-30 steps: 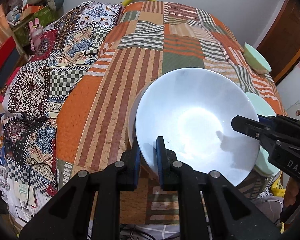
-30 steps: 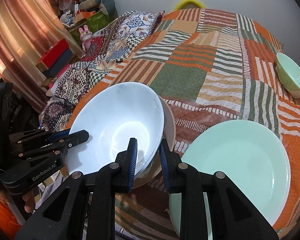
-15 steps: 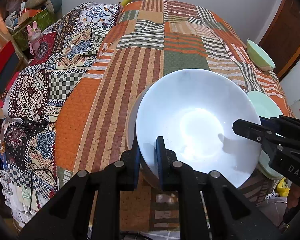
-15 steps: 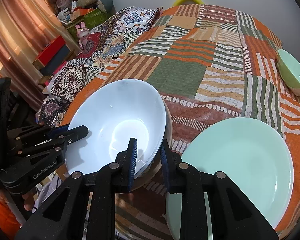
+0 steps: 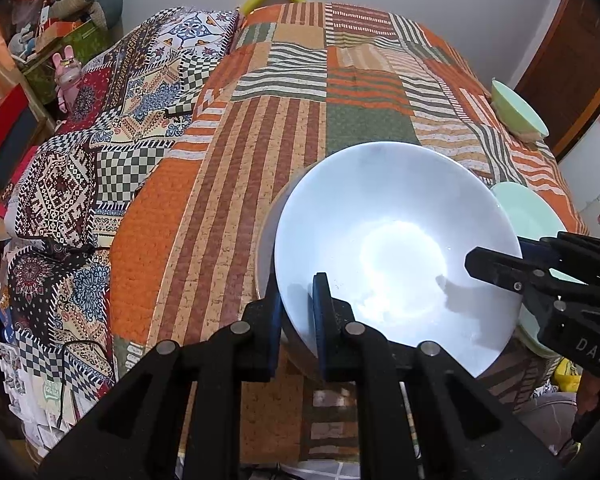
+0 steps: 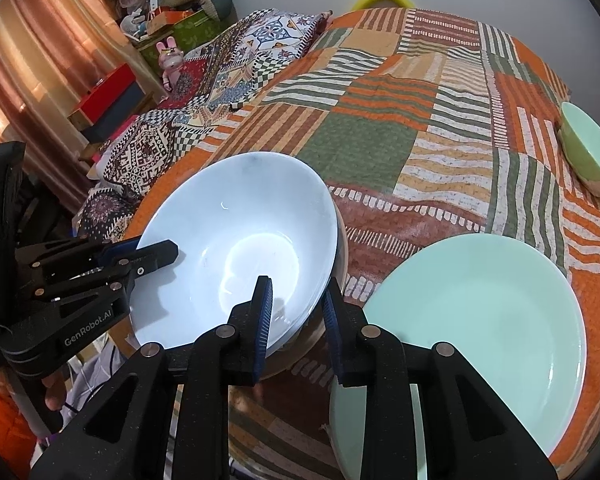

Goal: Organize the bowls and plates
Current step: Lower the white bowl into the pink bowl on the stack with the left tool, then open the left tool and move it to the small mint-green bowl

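Your left gripper (image 5: 297,304) pinched the near rim of the white bowl (image 5: 392,256), which sat nested in a second bowl (image 5: 265,248) on the patchwork bedspread (image 5: 284,128). Your right gripper (image 6: 296,308) straddled the opposite rim, its jaws slightly spread and not visibly pressing. The green plate (image 6: 484,320) lay just beside the bowls; a green bowl (image 6: 588,152) stood well apart.

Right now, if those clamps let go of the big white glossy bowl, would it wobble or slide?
Probably little: the big white glossy bowl sits nested in a beige bowl underneath. Its glazed, shiny surface looks slippery. Being rigid ceramic-like ware, it would likely chip if knocked.
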Demonstrator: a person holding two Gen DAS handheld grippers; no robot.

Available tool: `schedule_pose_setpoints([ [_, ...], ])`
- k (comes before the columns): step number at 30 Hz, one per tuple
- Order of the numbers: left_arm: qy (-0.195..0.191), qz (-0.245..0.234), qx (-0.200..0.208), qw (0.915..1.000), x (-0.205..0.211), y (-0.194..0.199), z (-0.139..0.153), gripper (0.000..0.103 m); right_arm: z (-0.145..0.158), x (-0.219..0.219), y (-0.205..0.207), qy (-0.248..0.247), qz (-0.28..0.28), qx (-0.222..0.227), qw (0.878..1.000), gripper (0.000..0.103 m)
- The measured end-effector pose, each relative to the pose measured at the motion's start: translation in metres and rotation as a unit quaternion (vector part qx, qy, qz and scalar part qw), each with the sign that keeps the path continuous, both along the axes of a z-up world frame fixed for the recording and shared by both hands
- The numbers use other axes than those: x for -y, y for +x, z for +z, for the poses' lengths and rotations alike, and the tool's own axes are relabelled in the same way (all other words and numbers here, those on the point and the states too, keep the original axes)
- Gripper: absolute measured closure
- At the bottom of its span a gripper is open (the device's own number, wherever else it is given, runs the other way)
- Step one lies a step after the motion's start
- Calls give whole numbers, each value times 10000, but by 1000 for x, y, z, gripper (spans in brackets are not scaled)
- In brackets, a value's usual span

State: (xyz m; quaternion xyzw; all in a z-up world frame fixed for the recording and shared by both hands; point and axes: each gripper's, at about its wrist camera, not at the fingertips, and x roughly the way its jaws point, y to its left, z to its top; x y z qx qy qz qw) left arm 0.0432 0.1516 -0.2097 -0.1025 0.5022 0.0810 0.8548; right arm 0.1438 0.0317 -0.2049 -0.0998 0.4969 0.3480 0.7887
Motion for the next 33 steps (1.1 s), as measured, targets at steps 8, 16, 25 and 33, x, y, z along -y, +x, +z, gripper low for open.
schedule_pose_setpoints([
  [8,8,29,-1,10000,0,1,-1,90,2,3,-3,-145,42,142,9998,74],
  [16,206,-56,-166,9996,6,3,3,86,1,4,-3,-107,59,60,9999,74],
  [25,110,-67,-301,9995,11,4,11,63,10,18,-3,52,-30,95,9999,68],
  [33,322,-68,210,9992,15,1,55,54,31,51,7,289,-353,297,9985,64],
])
